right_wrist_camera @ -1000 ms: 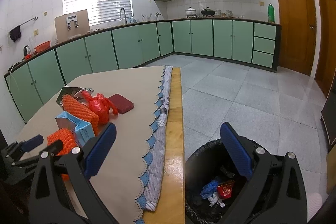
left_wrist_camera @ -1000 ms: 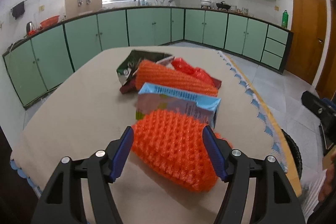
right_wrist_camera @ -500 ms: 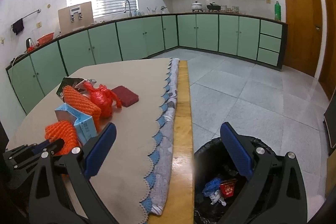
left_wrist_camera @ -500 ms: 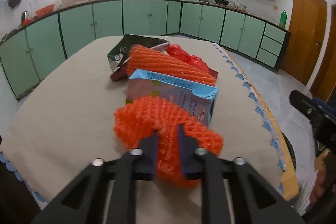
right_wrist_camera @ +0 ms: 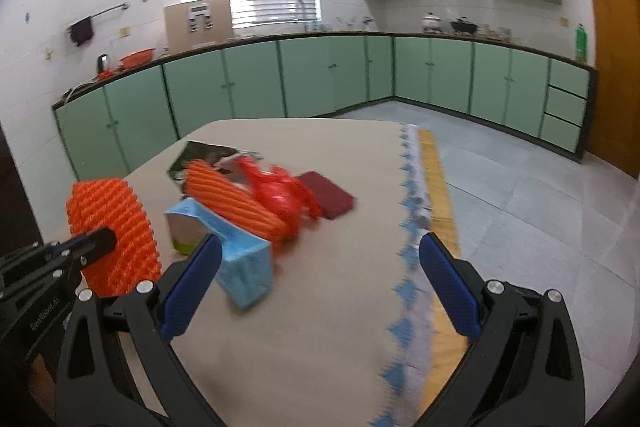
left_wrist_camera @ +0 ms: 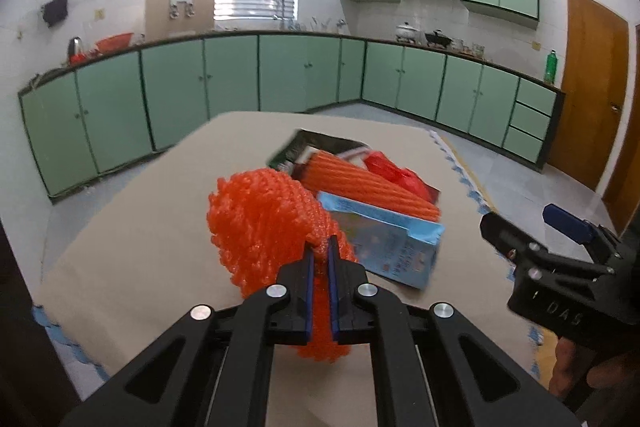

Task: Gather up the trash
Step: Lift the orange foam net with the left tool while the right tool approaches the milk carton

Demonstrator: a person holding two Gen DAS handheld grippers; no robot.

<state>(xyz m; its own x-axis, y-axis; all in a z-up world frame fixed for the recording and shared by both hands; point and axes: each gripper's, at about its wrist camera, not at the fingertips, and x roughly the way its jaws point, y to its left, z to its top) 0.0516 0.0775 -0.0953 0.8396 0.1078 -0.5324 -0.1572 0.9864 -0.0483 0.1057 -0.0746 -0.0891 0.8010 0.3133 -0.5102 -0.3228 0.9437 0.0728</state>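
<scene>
My left gripper [left_wrist_camera: 319, 259] is shut on an orange foam net [left_wrist_camera: 264, 223] and holds it lifted above the beige table [left_wrist_camera: 132, 239]; the net also shows in the right wrist view [right_wrist_camera: 112, 231]. My right gripper [right_wrist_camera: 316, 283] is open and empty above the table, facing the trash pile: a light blue carton [right_wrist_camera: 236, 263], a second orange foam net [right_wrist_camera: 236, 203], a red plastic bag [right_wrist_camera: 280, 195], a dark red packet [right_wrist_camera: 328, 195] and a dark foil wrapper [right_wrist_camera: 200, 155].
The table's right edge has a blue scalloped cloth trim [right_wrist_camera: 412, 227] and a yellow wooden border [right_wrist_camera: 436, 187]. Beyond it is grey tiled floor [right_wrist_camera: 540, 195]. Green kitchen cabinets [left_wrist_camera: 280, 75] line the far walls. A brown door [left_wrist_camera: 592, 87] stands at right.
My left gripper closed on the orange foam net and lifted it off the table. My right gripper swung left, from above the black bin to above the table.
</scene>
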